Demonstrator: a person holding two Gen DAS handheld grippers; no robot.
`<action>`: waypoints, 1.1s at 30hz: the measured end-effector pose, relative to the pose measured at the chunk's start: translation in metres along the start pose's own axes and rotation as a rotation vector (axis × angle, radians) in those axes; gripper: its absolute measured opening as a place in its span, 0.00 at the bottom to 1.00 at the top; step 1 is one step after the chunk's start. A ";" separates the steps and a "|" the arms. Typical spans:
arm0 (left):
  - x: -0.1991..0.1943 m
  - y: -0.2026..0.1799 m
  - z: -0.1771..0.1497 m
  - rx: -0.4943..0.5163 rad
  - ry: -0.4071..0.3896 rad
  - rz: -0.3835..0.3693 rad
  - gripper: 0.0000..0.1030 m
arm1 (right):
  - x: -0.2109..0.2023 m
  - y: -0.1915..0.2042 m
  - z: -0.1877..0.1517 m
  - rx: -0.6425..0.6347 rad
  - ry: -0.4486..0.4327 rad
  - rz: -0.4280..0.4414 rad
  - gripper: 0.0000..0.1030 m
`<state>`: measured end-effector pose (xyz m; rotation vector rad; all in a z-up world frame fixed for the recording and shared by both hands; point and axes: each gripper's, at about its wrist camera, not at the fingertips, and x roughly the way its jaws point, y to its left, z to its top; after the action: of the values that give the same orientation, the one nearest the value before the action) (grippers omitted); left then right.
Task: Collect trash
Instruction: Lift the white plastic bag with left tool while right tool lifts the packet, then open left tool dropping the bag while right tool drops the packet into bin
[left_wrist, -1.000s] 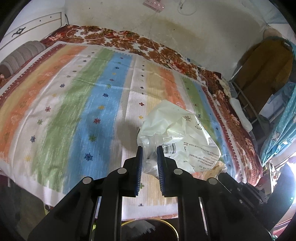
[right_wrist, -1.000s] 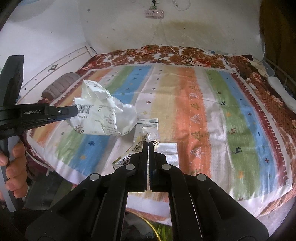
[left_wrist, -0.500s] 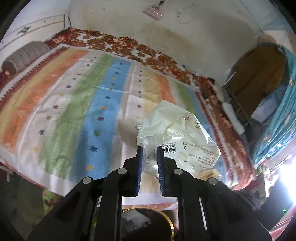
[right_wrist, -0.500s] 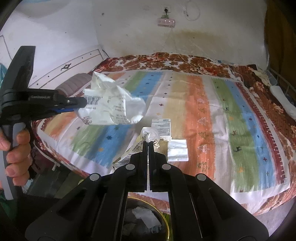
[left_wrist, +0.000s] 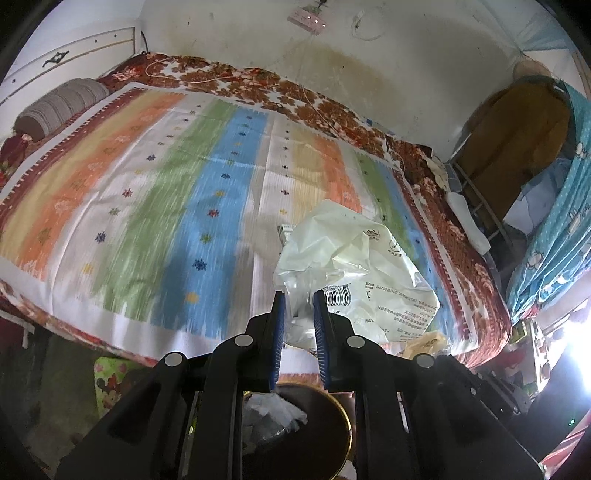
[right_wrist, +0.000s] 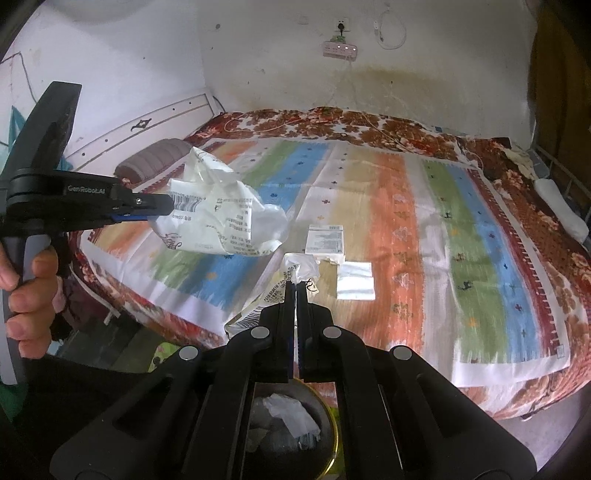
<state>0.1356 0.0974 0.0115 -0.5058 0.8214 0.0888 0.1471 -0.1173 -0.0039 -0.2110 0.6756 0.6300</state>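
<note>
My left gripper (left_wrist: 298, 295) is shut on a crumpled white plastic bag (left_wrist: 362, 269) with a barcode, held in the air above the bed's near edge; it also shows in the right wrist view (right_wrist: 221, 218). My right gripper (right_wrist: 295, 286) is shut on a crumpled printed wrapper (right_wrist: 291, 273) that hangs down to the left. A dark round trash bin with a gold rim (right_wrist: 332, 424) stands on the floor right below both grippers, with white trash inside. It also shows in the left wrist view (left_wrist: 343, 417).
A bed with a striped blanket (right_wrist: 406, 206) fills the view. A printed packet (right_wrist: 325, 240) and a white sachet (right_wrist: 356, 286) lie on it. A grey bolster (right_wrist: 155, 160) lies by the headboard. A rack with clothes (left_wrist: 517, 147) stands right of the bed.
Both grippers have pulled back from the bed and risen with their trash. The bin below has come into fuller view. More of the bed and the trash on it shows.
</note>
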 end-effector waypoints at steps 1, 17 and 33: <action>-0.001 0.000 -0.003 -0.002 0.004 0.002 0.14 | -0.001 0.002 -0.002 0.002 0.003 -0.001 0.00; 0.010 -0.009 -0.070 0.051 0.152 0.160 0.16 | -0.015 0.018 -0.050 0.007 0.082 0.007 0.00; 0.042 -0.013 -0.108 0.069 0.268 0.258 0.17 | -0.001 0.033 -0.083 -0.001 0.186 -0.009 0.00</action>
<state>0.0944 0.0306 -0.0754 -0.3480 1.1468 0.2331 0.0832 -0.1227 -0.0666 -0.2757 0.8529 0.6064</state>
